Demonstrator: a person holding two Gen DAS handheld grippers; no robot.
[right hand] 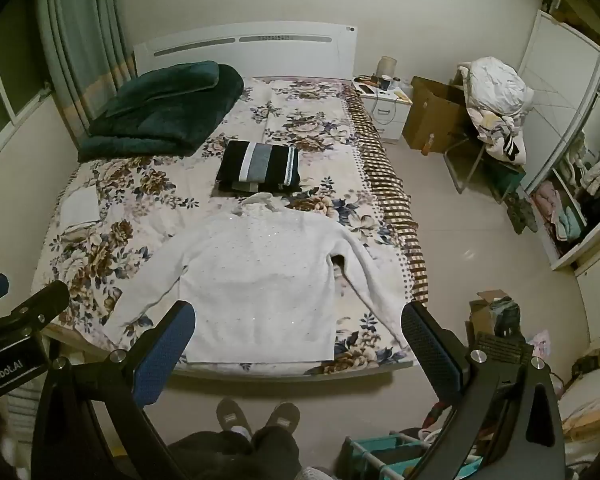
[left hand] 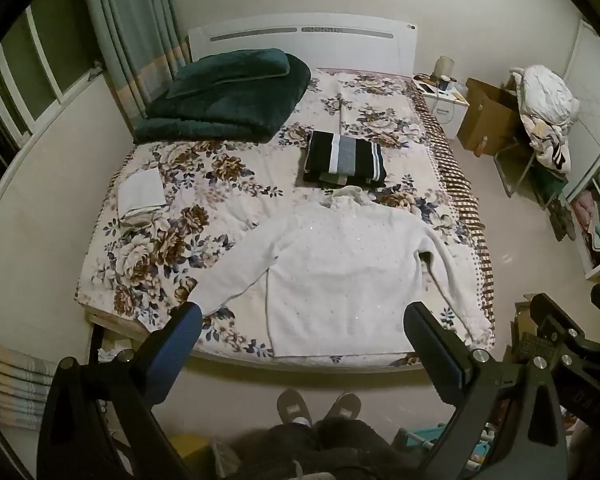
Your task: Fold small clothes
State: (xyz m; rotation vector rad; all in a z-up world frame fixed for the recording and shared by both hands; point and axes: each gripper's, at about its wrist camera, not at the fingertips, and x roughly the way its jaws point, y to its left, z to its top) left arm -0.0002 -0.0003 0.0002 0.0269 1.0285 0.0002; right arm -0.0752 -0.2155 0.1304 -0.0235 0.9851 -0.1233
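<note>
A white knitted sweater (left hand: 340,276) lies spread flat, front or back up I cannot tell, on the near end of the bed (left hand: 204,184), its hem along the foot edge and its ribbed collar toward the headboard (left hand: 300,40). The knit looks soft and slightly fuzzy, dotted all over with small sparkling beads or sequins, and both long sleeves angle outward and down from the shoulders, so the whole garment makes a broad inverted V around a squarish body. Under it is a quilted bedcover printed with large brown and blue flowers and edged with a brown checked border on one side. Just beyond the collar sits a folded black knit (left hand: 345,156) with white and grey vertical stripes, a neat rectangle (apparently stacked on other folded pieces). A thick, plush dark green blanket (left hand: 224,100) is folded near the headboard, and a small flat white folded cloth (left hand: 140,194) rests by the far side edge. The left gripper (left hand: 302,320) hangs above the foot of the bed with its blue-padded fingers spread as wide as they go and nothing between them; the right gripper (right hand: 298,320) is likewise fully spread and empty, above the hem. The person's slippered feet (left hand: 318,406) stand on the pale floor at the bed's foot.
</note>
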